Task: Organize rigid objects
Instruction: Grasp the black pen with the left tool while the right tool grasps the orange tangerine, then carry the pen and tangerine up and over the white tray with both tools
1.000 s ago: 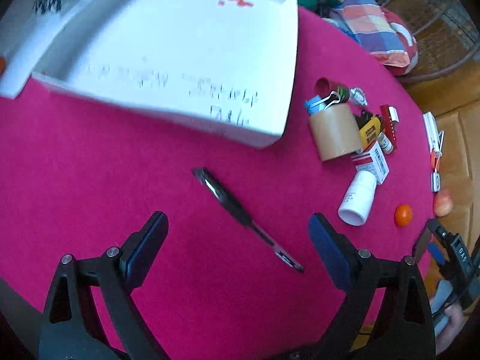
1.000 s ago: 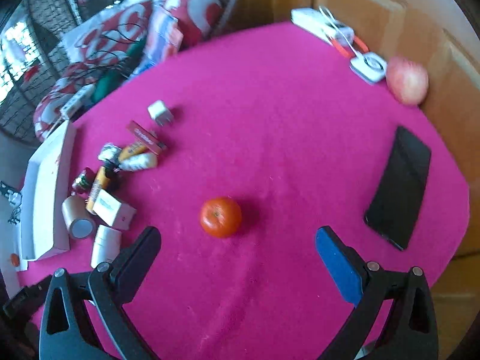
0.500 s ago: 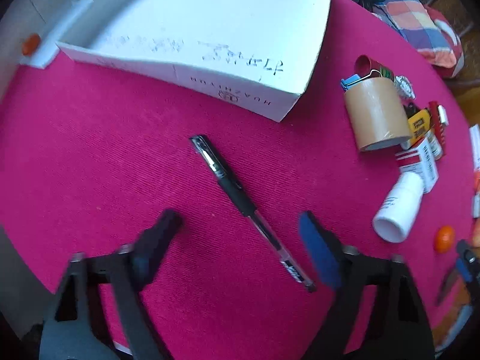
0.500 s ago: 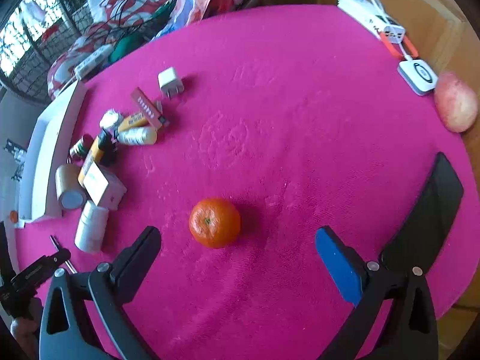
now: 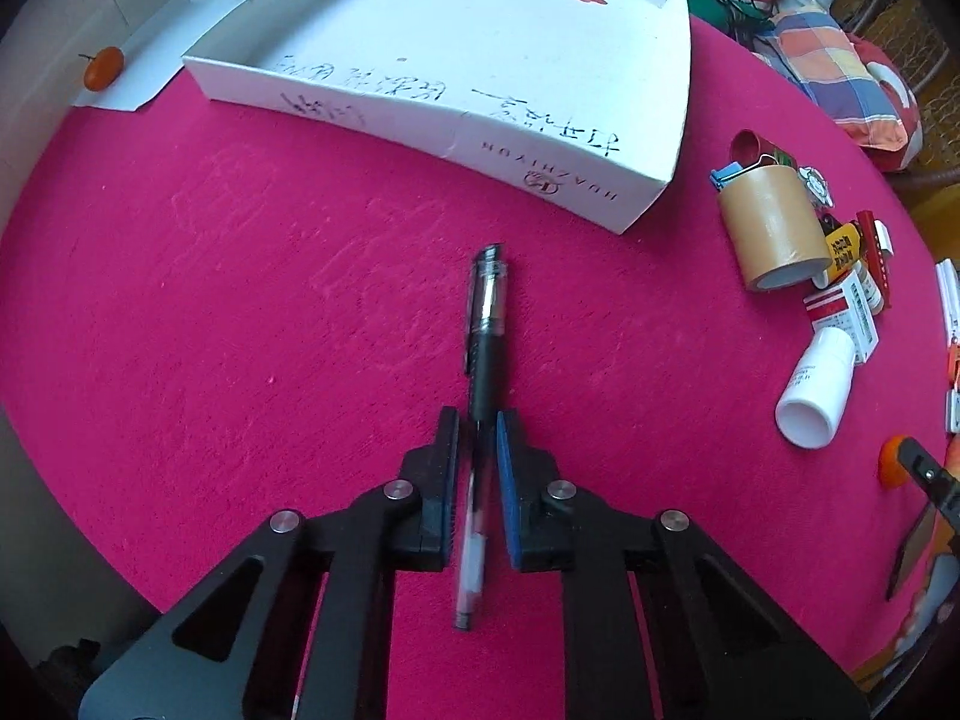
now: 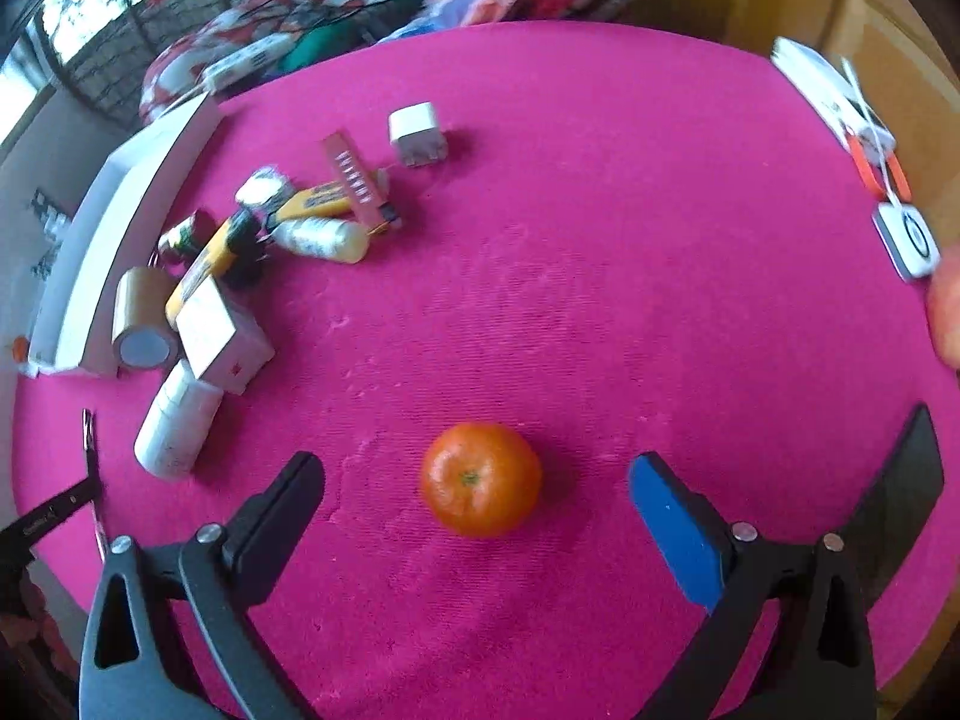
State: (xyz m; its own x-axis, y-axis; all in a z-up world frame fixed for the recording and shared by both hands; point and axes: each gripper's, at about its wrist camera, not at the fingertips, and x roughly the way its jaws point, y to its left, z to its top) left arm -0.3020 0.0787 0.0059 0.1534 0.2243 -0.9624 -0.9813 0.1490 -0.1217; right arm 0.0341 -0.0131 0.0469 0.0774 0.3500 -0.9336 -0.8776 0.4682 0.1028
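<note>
My left gripper [image 5: 477, 420] is shut on a black pen [image 5: 485, 324], which runs lengthwise between the fingers with its capped end pointing toward the white open box [image 5: 468, 54]. My right gripper [image 6: 477, 474] is open, its fingers on either side of an orange mandarin [image 6: 480, 478] on the pink tablecloth. A cluster of small items lies between the two: a brown tape roll [image 5: 771, 228], a white bottle [image 5: 816, 384], a red-and-white carton [image 5: 843, 312], and small tubes and boxes [image 6: 312, 210].
A white charger cube [image 6: 417, 133] sits beyond the cluster. White devices with orange cable [image 6: 864, 138] and an apple [image 6: 947, 306] lie at the right table edge. A black phone [image 6: 900, 498] is behind my right finger. Another mandarin [image 5: 103, 67] rests beside the box.
My left gripper moved onto the pen and closed on it; the pen now lies in line with the fingers. My right gripper moved closer to the mandarin, staying open.
</note>
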